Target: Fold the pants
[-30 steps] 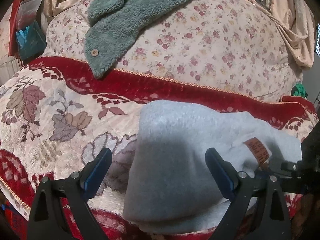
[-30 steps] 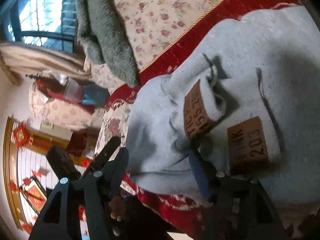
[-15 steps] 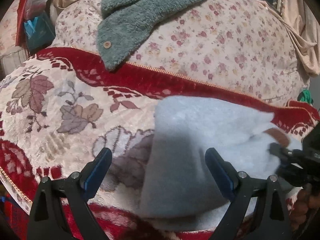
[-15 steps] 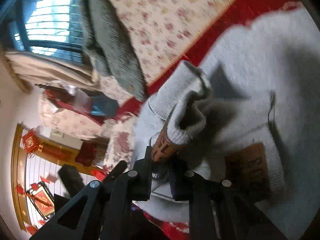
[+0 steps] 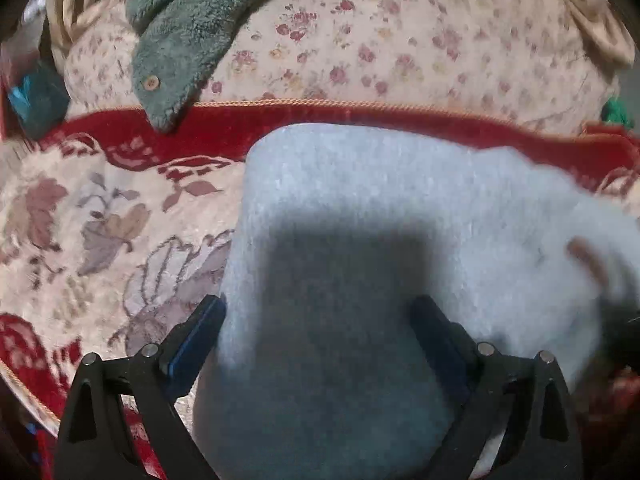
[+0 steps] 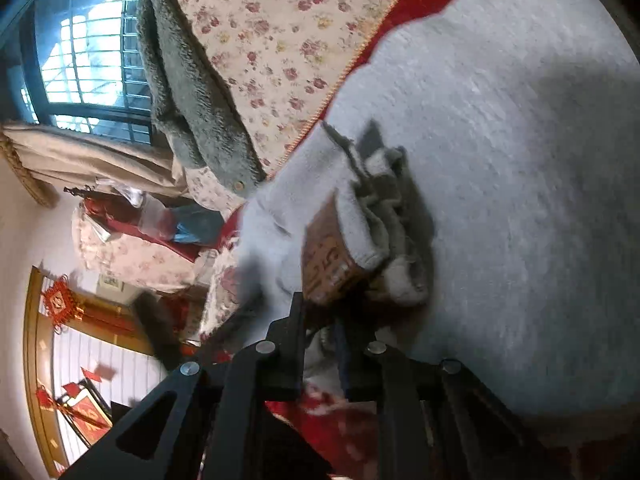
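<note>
Two tools are at work on the pants (image 5: 360, 208), and they are doing different jobs. The right tool (image 6: 320, 344) has its fingers drawn nearly together on a bunched edge of the grey fabric, right by the brown patch (image 6: 326, 268); from the right wrist view it looks pinched on the cloth, with several layers gathered just beyond the tips. The left tool (image 5: 318, 344) stands wide apart, one finger off the left edge of the folded pants and the other over the fabric, gripping nothing.

The pants lie as a thick grey slab on the sofa, on the red and cream leaf-patterned cover (image 5: 100, 220), near the red border with gold cord. A fuzzy green garment (image 5: 188, 36) hangs down the floral backrest (image 5: 400, 52) behind, well apart from the work.

To my eye the step is carrying the held edge across to make the next fold. Doing it well means keeping the pinch firm on all the gathered layers, since fleece this thick slips out one layer at a time. The lift should be low and level so the slab underneath is not dragged. The left tool would serve best pressing down near the fold line, keeping the bottom layers still. The far right of the left wrist view is blurred, so I cannot judge that corner.
</note>
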Demonstrator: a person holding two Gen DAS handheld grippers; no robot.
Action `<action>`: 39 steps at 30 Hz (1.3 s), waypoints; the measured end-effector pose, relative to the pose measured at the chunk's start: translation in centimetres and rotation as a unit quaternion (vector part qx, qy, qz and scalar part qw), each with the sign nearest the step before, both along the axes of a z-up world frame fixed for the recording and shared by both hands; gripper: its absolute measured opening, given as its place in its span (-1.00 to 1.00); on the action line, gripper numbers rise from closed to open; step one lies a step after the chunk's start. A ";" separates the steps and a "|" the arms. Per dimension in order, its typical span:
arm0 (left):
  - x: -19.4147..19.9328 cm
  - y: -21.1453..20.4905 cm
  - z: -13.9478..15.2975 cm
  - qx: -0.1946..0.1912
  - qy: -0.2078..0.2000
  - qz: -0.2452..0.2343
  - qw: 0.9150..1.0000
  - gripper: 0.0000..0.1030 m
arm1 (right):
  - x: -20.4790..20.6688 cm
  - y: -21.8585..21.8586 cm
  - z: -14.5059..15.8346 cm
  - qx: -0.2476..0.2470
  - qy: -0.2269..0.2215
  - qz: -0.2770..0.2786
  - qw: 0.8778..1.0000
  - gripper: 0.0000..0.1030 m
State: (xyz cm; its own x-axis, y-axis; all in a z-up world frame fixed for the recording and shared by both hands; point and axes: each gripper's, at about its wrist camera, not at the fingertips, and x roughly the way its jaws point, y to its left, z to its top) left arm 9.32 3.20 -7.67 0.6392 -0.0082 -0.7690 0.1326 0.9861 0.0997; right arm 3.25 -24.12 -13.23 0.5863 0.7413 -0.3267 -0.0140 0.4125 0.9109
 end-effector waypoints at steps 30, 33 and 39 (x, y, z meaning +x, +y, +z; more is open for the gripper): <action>-0.4 1.3 1.6 -0.073 -0.002 -0.001 0.997 1.00 | 0.7 -3.9 2.9 -0.058 -0.018 -0.058 0.996 -0.64; -1.3 -0.8 3.4 -0.080 -0.022 -0.030 0.996 1.00 | -5.4 -9.7 2.8 -0.051 0.006 -0.145 0.988 -0.01; -2.3 -7.1 4.5 -0.094 -0.018 -0.114 0.989 1.00 | -10.6 -15.3 0.9 -0.072 0.089 -0.240 0.964 0.98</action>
